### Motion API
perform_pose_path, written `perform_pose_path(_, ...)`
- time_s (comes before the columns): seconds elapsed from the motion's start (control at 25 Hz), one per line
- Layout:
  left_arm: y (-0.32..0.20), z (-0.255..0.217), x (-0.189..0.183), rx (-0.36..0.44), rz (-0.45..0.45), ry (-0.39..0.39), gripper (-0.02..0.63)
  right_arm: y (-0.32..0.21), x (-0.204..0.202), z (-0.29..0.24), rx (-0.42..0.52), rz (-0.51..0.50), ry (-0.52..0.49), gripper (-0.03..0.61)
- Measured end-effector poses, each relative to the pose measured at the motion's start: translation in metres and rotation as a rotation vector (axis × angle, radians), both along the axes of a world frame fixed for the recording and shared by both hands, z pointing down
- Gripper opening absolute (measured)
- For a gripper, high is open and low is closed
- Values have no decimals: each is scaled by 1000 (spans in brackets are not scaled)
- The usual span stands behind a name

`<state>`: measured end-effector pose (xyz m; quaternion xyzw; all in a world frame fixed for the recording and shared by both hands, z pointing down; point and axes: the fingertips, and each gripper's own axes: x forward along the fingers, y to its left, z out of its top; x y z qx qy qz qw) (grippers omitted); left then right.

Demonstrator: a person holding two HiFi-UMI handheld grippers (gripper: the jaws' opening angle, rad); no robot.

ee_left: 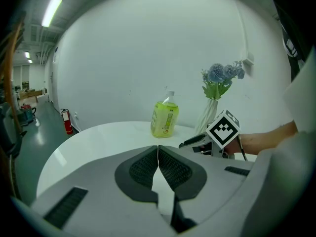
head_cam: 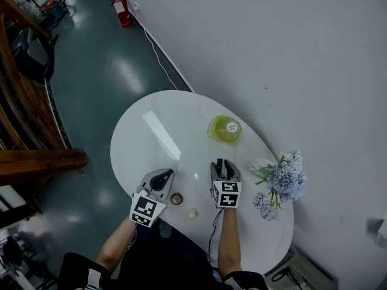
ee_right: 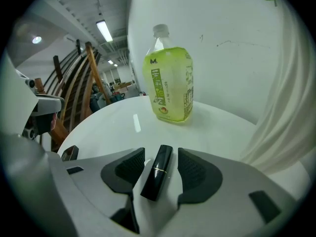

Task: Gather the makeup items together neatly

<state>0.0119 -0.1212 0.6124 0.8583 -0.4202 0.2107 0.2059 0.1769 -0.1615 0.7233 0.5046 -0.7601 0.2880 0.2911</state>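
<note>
A black lipstick [ee_right: 158,172] with a thin gold band lies on the white table [head_cam: 157,132], between the pads of my right gripper [ee_right: 161,157]. Both pads stand clear of it, so that gripper is open. In the head view the right gripper [head_cam: 222,163] points toward the green bottle and hides the lipstick. My left gripper [ee_left: 158,149] is shut, pads together with nothing between them; it hovers near the table's front edge [head_cam: 163,174]. A small round brown compact [head_cam: 176,199] and a round cream-coloured item [head_cam: 192,213] sit between the two grippers.
A yellow-green drink bottle [head_cam: 225,128] stands past the right gripper, upright [ee_right: 169,85]. Blue-purple flowers [head_cam: 279,183] in a pale vase [ee_left: 207,117] are at the table's right. A wall runs behind the table; a fire extinguisher [head_cam: 123,11] stands on the floor.
</note>
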Motion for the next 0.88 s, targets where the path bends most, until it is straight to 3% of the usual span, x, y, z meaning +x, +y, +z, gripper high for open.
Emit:
perform_pose_path(0.24, -2, 3, -1, -3, -6, -2, 20, -5, 6, 8, -20, 29, 31, 198)
perform_pose_path(0.36, -3, 3, -3, -5, -9, 0, 20, -6, 12, 9, -16, 54, 59, 120)
perform_pose_path(0.88, 6, -11, -16, 17, -5, 5, 20, 0, 13, -12, 25, 116, 66, 117)
